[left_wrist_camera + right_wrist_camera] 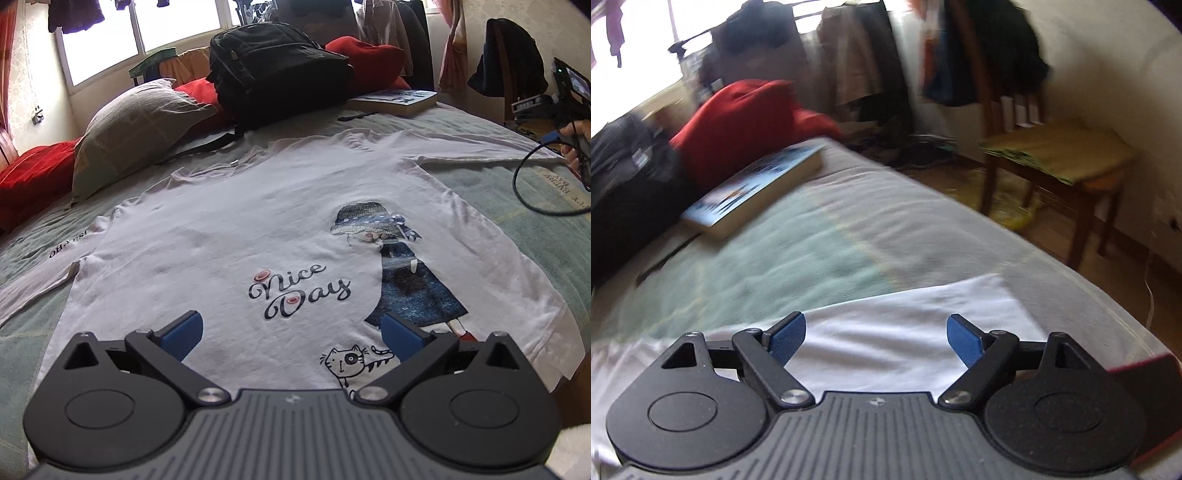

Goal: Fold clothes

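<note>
A white long-sleeved shirt (229,221) printed with "Nice Day", a girl and a cat lies spread flat on the bed, sleeves stretched out to both sides. My left gripper (291,334) hovers open over its lower front, blue pads wide apart with nothing between them. In the left wrist view a hand holds the right gripper (576,107) at the far right, beside the end of the right sleeve (491,147). In the blurred right wrist view my right gripper (875,338) is open above the white sleeve end (923,314).
A black backpack (277,66), a grey pillow (136,129), red cushions (33,173) and a book (395,99) lie at the far end of the green bedspread (517,229). A black cable (528,177) loops near the hand. A wooden chair (1052,162) stands off the bed's edge.
</note>
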{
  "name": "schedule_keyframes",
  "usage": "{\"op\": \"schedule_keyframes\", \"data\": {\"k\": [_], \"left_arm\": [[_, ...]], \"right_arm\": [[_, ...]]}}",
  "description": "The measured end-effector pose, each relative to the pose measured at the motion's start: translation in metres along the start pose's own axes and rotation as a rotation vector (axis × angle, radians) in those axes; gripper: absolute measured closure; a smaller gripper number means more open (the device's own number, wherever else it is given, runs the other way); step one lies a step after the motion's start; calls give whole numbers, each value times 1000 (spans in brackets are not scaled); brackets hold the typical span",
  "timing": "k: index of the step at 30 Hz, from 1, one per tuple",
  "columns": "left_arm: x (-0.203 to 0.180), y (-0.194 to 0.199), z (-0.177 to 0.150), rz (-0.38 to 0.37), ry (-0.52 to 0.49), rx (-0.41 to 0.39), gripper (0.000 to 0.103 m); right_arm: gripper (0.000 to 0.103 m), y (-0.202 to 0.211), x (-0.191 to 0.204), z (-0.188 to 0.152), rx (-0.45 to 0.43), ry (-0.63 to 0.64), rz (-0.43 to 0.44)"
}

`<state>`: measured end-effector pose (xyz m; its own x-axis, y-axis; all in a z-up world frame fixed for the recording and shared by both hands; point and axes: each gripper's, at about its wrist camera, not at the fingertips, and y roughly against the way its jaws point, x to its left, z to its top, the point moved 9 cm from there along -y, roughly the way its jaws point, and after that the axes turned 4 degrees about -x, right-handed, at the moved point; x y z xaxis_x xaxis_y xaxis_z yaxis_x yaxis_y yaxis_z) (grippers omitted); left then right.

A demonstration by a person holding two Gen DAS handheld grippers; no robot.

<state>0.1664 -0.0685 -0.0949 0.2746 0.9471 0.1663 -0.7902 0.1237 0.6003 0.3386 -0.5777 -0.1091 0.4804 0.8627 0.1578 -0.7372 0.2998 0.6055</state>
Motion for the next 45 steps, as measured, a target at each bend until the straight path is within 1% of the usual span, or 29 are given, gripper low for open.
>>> {"op": "schedule_keyframes", "data": {"k": [6, 7, 8, 11, 13, 17, 19, 21, 24, 26, 28, 30, 31, 34, 37, 39, 45], "left_arm": [[2, 1, -1, 7, 3, -3, 1], [3, 2, -1, 7, 6, -4, 1], [5, 1, -2, 6, 12, -4, 1], [11, -1, -3, 5, 25, 0, 1], [16, -2, -3, 8, 33, -2, 1], [27, -3, -2, 13, 62, -8, 1], [31, -3, -3, 10, 74, -8, 1], [37, -5, -3, 19, 82, -1, 1], [50, -5, -5, 43, 106, 0, 1], [59, -3, -7, 51, 127, -2, 1], [67, -5, -9, 55, 147, 1, 1], [74, -8, -12, 55, 167, 7, 1], [77, -9, -12, 55, 174, 9, 1], [81, -11, -10, 44, 174, -2, 1], [84, -13, -8, 36, 186, -11, 1], [86, -14, -9, 33, 193, -10, 1], [98, -17, -12, 40, 213, -4, 1]], "right_arm": [[10, -9, 78, -31, 63, 267, 90], [6, -10, 78, -38, 72, 275, 82], [0, -6, 75, -43, 61, 268, 77], [0, 7, 64, -50, 70, 248, 69], [0, 18, 62, -47, 89, 239, 44], [0, 37, 107, -29, 61, 233, 141], [0, 41, 145, -26, 61, 268, 208], [0, 37, 184, -32, 80, 317, 269], [0, 22, 226, -51, 130, 377, 293], [0, 14, 234, -66, 164, 402, 275], [0, 13, 231, -81, 182, 424, 259], [0, 21, 223, -86, 189, 411, 275], [0, 23, 220, -85, 206, 408, 278], [0, 25, 215, -69, 228, 360, 237], [0, 18, 226, -44, 178, 324, 213], [0, 2, 236, -36, 185, 307, 184], [0, -53, 229, -25, 198, 262, 54]]}}
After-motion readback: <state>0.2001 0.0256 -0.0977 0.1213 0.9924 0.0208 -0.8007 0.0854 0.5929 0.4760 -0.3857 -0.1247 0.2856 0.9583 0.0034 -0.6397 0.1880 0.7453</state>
